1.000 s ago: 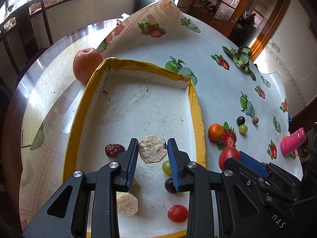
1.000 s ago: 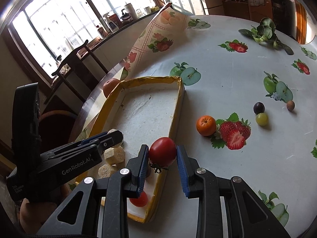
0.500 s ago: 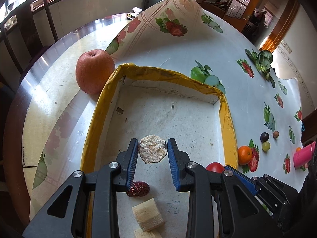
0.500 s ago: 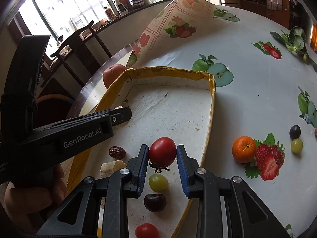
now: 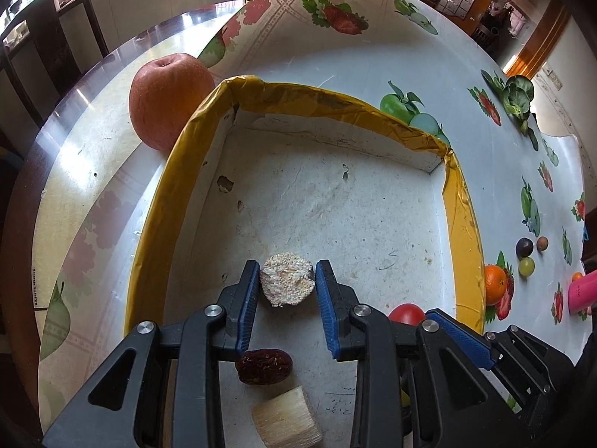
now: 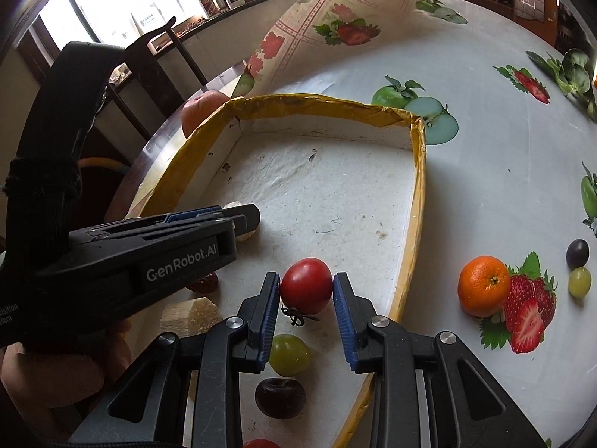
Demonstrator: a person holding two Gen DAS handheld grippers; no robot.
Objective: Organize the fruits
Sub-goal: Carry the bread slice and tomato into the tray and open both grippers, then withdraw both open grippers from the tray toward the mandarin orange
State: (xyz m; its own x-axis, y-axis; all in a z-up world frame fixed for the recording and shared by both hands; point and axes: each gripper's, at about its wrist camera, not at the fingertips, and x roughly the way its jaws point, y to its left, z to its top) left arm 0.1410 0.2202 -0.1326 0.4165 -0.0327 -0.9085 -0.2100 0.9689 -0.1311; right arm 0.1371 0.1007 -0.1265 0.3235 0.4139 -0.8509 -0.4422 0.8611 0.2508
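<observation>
The left tongs (image 5: 287, 285) pinch a pale, rough, round fruit slice (image 5: 287, 283) between their blue pads, over the floor of the shallow white foam tray with a yellow taped rim (image 5: 460, 224). Beside them, the right tongs (image 6: 306, 293) pinch a round red tomato (image 6: 306, 285) with its dried stem hanging below, also above the tray floor and near its right wall.

Under the left tongs lie a wrinkled dark red date (image 5: 264, 366) and a pale fibrous cut chunk (image 5: 285, 427), close together. Below the right tongs sit a green grape (image 6: 289, 354) and a dark cherry-like fruit (image 6: 280, 397); another red fruit (image 6: 261, 443) peeks in at the bottom edge. The far half of the tray floor is bare and pitted.

Outside the tray, a large red apple (image 5: 169, 99) touches its far left corner on the glossy worktop (image 5: 82, 142). To the right, on the fruit-print tablecloth (image 6: 485, 119), are a small orange mandarin (image 6: 483, 285), a dark grape (image 6: 577, 253), a green grape (image 6: 579, 280) just beside it, and a small brown round fruit (image 5: 542, 243). A pink cylinder (image 5: 582, 293) shows at the right edge of the left view, and a leafy green vegetable (image 5: 516, 95) lies far off.
</observation>
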